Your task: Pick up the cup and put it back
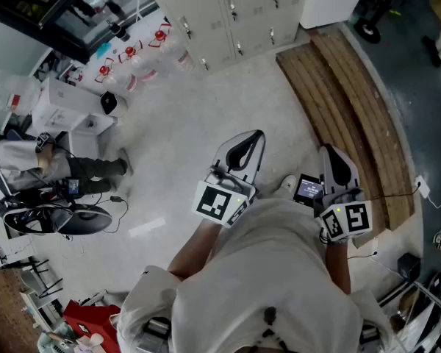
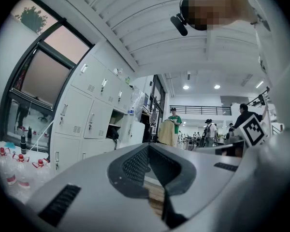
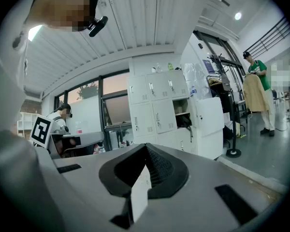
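Since no cup shows in the head view or in either gripper view, the task looks not to be under way, and where the cup stands cannot be told from these pictures. Whether the pick-up is yet to come or the cup is already back in place cannot be decided either; nothing here marks a spot for it.

At the far left of the head view another person (image 1: pixel 37 169) sits low by some dark equipment, and clear bottles (image 1: pixel 132 56) with red tops crowd the floor (image 1: pixel 169 138) in front of a row of pale lockers (image 1: pixel 235 9).

Nearer the middle, the left gripper (image 1: pixel 254 138) is held level at chest height over bare floor. Its own view shows its jaws drawn together at the tips, with nothing between them.

Just beside it, the right gripper (image 1: pixel 329 153) is held much the same way, tipped very slightly down. Its jaws are fully closed as well and hold nothing; only the lockers and a glazed wall lie beyond the tips.

Wooden boards (image 1: pixel 353 101) run along the floor at the right.

As a judgement, everything that matters is either left or over: both claws are empty and closed. If a grasp is still to come, one claw must first open and be brought to wherever the cup is.
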Motion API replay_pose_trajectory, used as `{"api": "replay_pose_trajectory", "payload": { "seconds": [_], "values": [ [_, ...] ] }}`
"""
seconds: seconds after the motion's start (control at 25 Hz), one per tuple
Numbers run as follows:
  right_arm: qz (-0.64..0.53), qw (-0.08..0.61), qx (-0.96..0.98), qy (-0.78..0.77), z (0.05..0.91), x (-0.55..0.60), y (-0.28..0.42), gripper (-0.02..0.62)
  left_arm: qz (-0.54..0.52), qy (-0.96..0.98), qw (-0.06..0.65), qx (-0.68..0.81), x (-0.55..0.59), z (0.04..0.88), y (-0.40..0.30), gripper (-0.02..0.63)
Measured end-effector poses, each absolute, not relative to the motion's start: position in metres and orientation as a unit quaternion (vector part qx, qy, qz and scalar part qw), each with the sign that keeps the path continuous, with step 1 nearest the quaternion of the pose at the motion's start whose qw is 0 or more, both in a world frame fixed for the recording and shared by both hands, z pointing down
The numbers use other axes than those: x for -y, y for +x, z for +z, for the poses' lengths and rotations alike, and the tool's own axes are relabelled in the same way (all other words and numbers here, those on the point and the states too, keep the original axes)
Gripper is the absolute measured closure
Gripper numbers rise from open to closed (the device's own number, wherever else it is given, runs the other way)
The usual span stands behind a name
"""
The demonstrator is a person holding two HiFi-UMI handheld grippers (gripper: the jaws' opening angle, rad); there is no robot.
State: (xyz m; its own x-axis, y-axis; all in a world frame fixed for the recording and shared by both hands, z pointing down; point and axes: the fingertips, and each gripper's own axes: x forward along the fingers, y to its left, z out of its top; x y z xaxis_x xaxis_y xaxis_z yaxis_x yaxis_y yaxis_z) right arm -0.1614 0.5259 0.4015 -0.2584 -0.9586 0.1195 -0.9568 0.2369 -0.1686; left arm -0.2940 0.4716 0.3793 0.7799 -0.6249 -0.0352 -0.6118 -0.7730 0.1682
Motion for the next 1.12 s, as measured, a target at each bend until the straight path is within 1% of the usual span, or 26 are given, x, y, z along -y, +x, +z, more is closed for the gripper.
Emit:
{"api": "replay_pose_trajectory", "payload": {
  "seconds": [0.24, 0.52, 0.88, 1.12],
  "values": [
    [-0.103, 0.003, -0.784, -0.612, 0.404, -0.526, -0.153, 0.571, -0.046, 0.944, 0.073, 0.32, -0.473, 0.382, -0.281, 0.598],
    [-0.104, 0.005, -0.785, -0.61, 0.406, -0.522, -0.118, 0.571, -0.041, 0.943, 0.071, 0.322, -0.471, 0.384, -0.247, 0.598],
    [-0.101, 0.019, -0.796, -0.596, 0.409, -0.516, -0.037, 0.571, -0.027, 0.935, 0.06, 0.348, -0.469, 0.386, -0.177, 0.598],
    [-0.111, 0.016, -0.798, -0.591, 0.42, -0.517, 0.014, 0.571, -0.033, 0.926, 0.074, 0.369, -0.465, 0.39, -0.139, 0.598]
  ]
}}
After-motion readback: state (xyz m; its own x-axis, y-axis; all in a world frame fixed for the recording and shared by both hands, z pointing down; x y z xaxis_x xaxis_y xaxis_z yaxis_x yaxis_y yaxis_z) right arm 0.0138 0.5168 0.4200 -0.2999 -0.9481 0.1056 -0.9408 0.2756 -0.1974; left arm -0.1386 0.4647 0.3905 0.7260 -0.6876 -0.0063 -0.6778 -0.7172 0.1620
